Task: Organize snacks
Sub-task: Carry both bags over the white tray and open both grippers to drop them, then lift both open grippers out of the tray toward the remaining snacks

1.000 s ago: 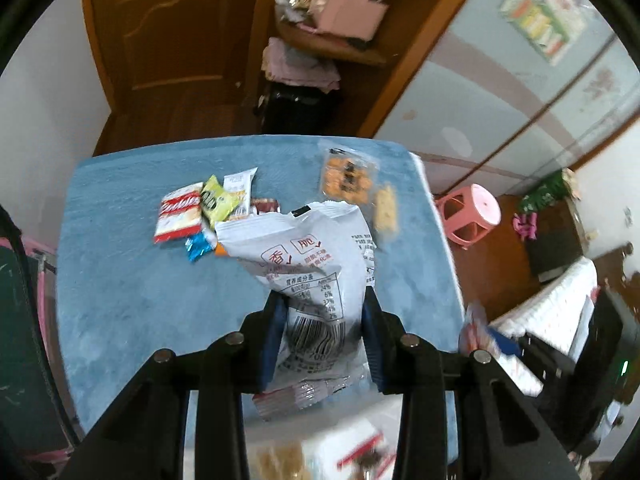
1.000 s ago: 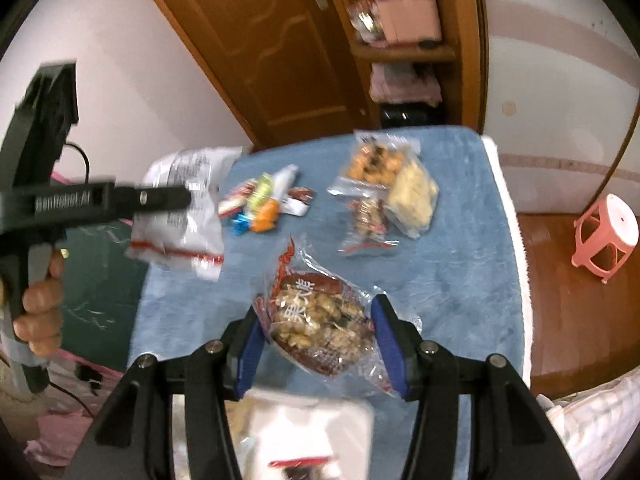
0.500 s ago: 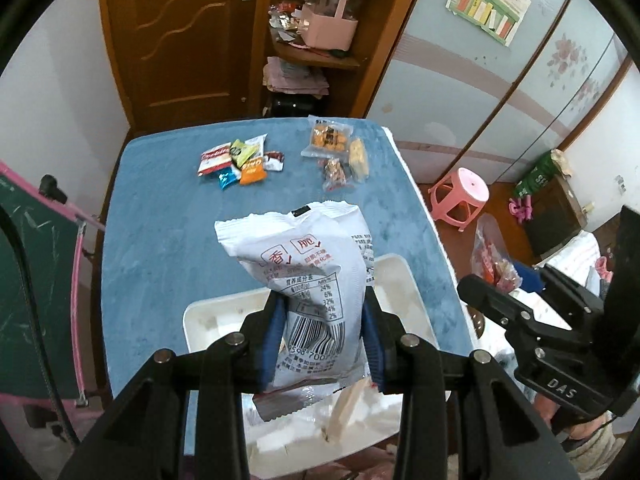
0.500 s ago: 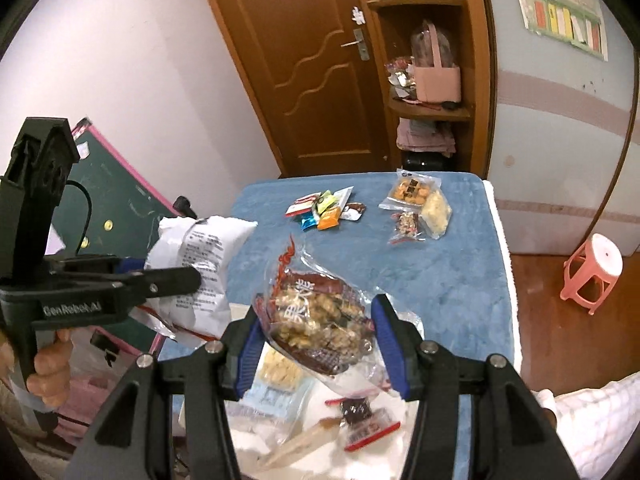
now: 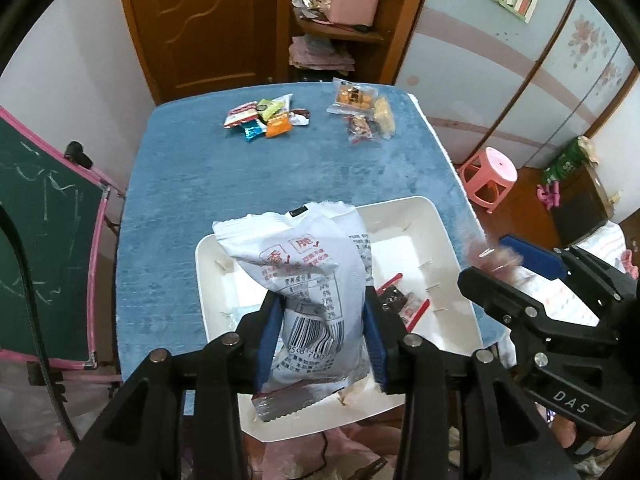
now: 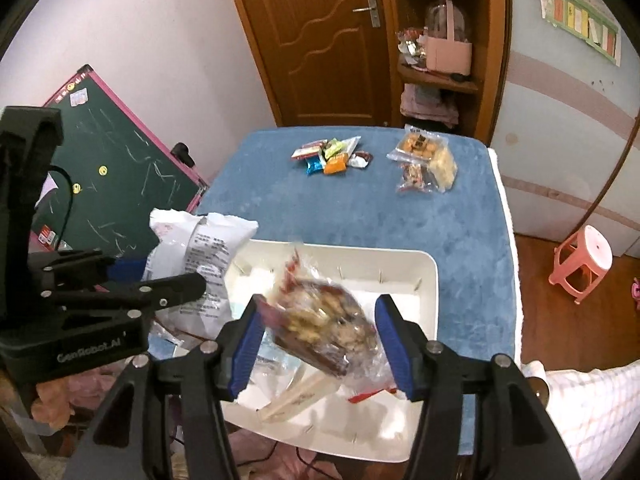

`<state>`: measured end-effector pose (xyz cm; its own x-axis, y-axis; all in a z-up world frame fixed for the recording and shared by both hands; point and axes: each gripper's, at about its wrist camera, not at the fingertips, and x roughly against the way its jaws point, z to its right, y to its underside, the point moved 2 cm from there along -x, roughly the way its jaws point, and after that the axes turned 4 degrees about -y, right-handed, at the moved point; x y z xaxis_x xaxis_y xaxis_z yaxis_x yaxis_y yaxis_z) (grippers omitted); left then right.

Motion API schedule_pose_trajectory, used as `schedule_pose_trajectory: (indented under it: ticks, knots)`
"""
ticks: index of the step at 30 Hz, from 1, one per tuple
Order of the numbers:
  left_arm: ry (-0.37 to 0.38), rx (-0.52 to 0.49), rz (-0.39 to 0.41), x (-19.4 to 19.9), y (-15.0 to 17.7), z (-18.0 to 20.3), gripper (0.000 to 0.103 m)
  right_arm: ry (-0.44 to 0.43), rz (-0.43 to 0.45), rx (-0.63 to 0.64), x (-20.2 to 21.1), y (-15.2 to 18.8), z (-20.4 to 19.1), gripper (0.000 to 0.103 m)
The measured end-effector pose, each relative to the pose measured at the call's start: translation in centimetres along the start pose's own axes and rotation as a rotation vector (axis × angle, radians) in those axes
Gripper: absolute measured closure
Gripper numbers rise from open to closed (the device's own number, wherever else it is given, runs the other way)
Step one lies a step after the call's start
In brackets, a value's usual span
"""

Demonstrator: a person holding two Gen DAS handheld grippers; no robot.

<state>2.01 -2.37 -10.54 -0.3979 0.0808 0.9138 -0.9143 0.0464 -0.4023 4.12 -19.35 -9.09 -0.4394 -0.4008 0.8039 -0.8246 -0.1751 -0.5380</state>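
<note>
While jaws open, white bag [image 5: 316, 280] between left gripper [image 5: 322, 340] pads, above tray [image 5: 404, 204].

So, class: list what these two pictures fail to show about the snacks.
- Left wrist view: the white snack bag hides much of the floor of the white tray.
- Right wrist view: the clear nut bag is blurred; its print is unreadable.
- Both views: the far small wrappers are too small to read.

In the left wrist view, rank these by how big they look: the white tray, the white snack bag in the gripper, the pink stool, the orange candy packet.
1. white tray
2. white snack bag, nearer the camera, so its size is exaggerated
3. pink stool
4. orange candy packet
</note>
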Motion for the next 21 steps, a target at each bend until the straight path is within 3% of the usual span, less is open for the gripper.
schedule_pose_trajectory:
  ticks: [2,5,13,21]
  knots:
    - [0.005,0.005,0.008,0.3,0.1,-0.1,0.028,-0.001,0.008,-0.005,0.4,0.0,-0.2,0.038]
    - [-0.015,0.020,0.035,0.9,0.3,-0.6,0.019,-0.004,0.044,-0.021,1.2,-0.2,0.0,0.031]
    - [-0.004,0.036,0.036,1.4,0.3,-1.0,0.019,-0.020,0.091,-0.052,2.4,-0.3,-0.1,0.030]
    - [-0.011,0.029,0.042,1.8,0.0,-0.7,0.019,-0.023,0.061,-0.088,1.8,-0.1,0.4,0.030]
